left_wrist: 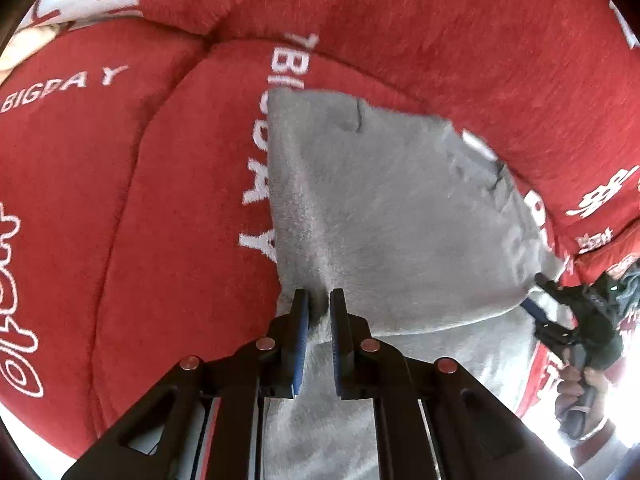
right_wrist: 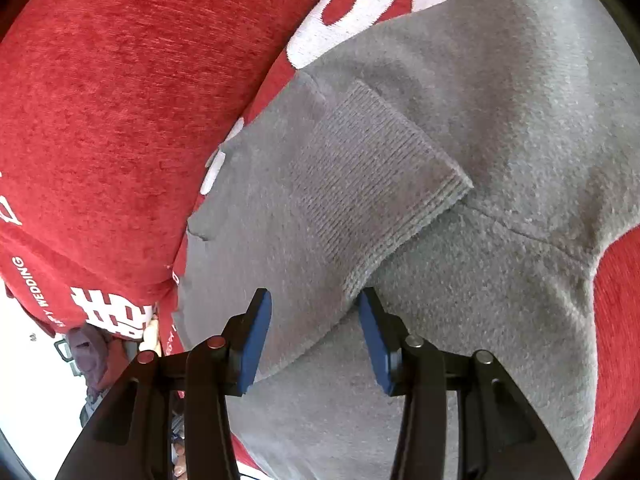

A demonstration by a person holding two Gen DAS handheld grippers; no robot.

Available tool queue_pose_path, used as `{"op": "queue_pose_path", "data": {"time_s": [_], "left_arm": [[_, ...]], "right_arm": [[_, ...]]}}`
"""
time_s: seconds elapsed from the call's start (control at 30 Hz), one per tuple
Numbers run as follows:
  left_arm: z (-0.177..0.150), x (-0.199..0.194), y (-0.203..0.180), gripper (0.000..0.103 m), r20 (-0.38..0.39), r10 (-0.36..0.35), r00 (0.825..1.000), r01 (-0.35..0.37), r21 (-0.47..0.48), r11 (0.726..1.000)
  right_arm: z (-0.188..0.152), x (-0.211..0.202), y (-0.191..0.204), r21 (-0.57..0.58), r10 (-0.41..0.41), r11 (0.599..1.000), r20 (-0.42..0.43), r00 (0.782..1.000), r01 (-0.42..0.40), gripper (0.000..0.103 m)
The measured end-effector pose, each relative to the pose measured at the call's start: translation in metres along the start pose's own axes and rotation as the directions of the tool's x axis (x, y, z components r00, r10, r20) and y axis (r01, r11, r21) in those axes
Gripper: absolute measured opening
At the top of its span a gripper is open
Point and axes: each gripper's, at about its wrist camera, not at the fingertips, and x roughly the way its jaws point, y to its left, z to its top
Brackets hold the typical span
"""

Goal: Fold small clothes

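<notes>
Left gripper (left_wrist: 319,300) pinches a fold of the grey garment (left_wrist: 384,216), which lies on the red blanket (left_wrist: 140,200). Right gripper (right_wrist: 314,304) hangs parted over its ribbed cuff (right_wrist: 360,184), apparently not touching.

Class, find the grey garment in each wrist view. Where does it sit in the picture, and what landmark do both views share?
Left wrist view: the grey garment fills the centre and lower middle, a fold of it pinched by the left gripper.
Right wrist view: it covers the centre and right; its ribbed cuff lies above the open right gripper.
Shared landmark: the red cover with white lettering beneath it.
</notes>
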Motion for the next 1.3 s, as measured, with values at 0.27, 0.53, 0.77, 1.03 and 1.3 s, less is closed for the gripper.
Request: {"op": "queue_pose_path", "data": {"time_s": [0.27,0.53,0.77,1.03,1.3], "left_arm": [[-0.008,0.002,-0.006,0.015,-0.016,0.068,0.998,-0.067,0.085,0.994],[-0.009,-0.001,-0.013,0.103,0.055,0.130,0.990,-0.134,0.063,0.989],[-0.004,0.025,-0.005,0.016,-0.009,0.122,0.993,-0.121,0.067,0.990],[-0.010,0.015,0.019,0.015,0.027,0.090,0.996,-0.092,0.075,0.993],[-0.023,-0.002,-0.006,0.016,0.078,0.254,0.964,-0.263,0.140,0.955]], "right_arm": [[-0.002,-0.001,-0.001,-0.004,0.005,1.000,0.002,1.000,-0.005,0.049],[-0.002,0.000,0.002,-0.039,-0.009,0.999,-0.005,1.000,0.009,0.051],[-0.001,-0.001,0.004,-0.041,-0.017,0.999,0.001,1.000,0.017,0.051],[-0.007,-0.002,0.012,-0.101,-0.037,0.994,0.005,0.999,0.038,0.006],[-0.023,-0.021,-0.023,-0.069,-0.097,0.993,-0.001,0.995,0.097,0.007]]}}
